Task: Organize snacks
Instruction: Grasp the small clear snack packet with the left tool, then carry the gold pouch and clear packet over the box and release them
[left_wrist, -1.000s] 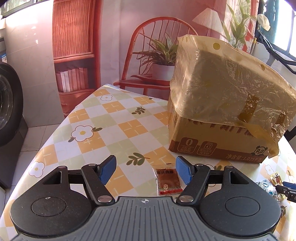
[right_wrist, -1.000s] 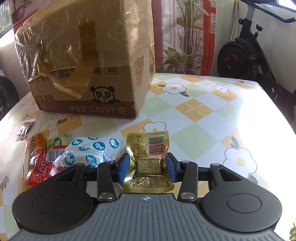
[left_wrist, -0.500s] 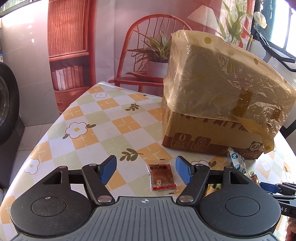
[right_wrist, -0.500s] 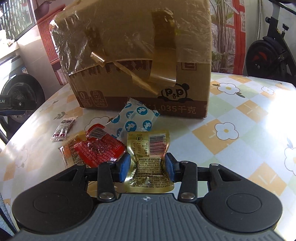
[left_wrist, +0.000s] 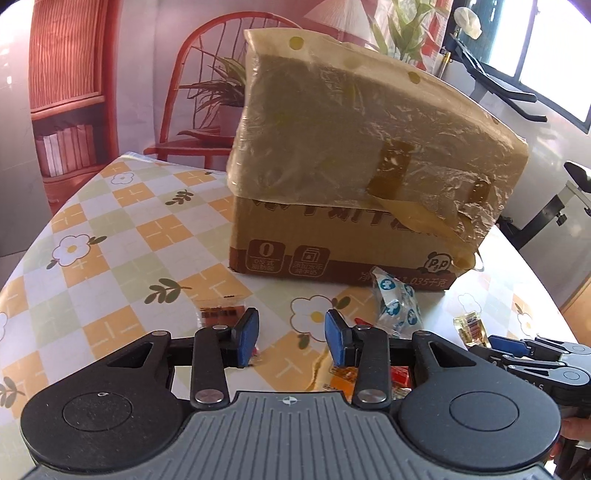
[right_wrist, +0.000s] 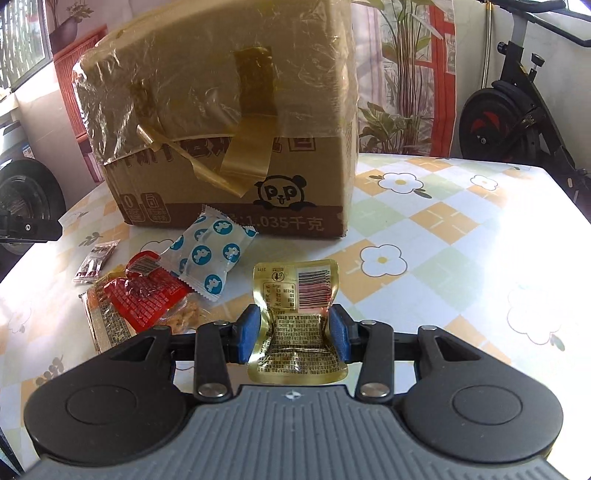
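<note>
A tall cardboard box (left_wrist: 332, 229) (right_wrist: 229, 173), its top wrapped in plastic film and tape, stands on the floral checked table (right_wrist: 461, 240). My right gripper (right_wrist: 291, 332) is shut on a gold foil snack packet (right_wrist: 295, 288), held just above the cloth; both also show in the left view as the right gripper (left_wrist: 517, 347) and the gold packet (left_wrist: 467, 325). My left gripper (left_wrist: 291, 334) is closing with only tablecloth between its pads. A small brown sachet (left_wrist: 221, 312) (right_wrist: 96, 258) lies just left of its left finger. A white blue-dotted packet (left_wrist: 395, 306) (right_wrist: 207, 254), a red packet (right_wrist: 144, 295) and an orange packet (right_wrist: 107, 328) lie before the box.
A red chair with a potted plant (left_wrist: 207, 110) stands behind the table's far edge. An exercise bike (right_wrist: 517, 110) is off the right side, and a dark tyre (right_wrist: 26, 206) off the left. The table's rounded edges curve away on both sides.
My left gripper swung right and its jaws narrowed; the brown sachet, earlier between the fingers, now lies left of them. My right gripper carried the gold packet leftward, toward the box front.
</note>
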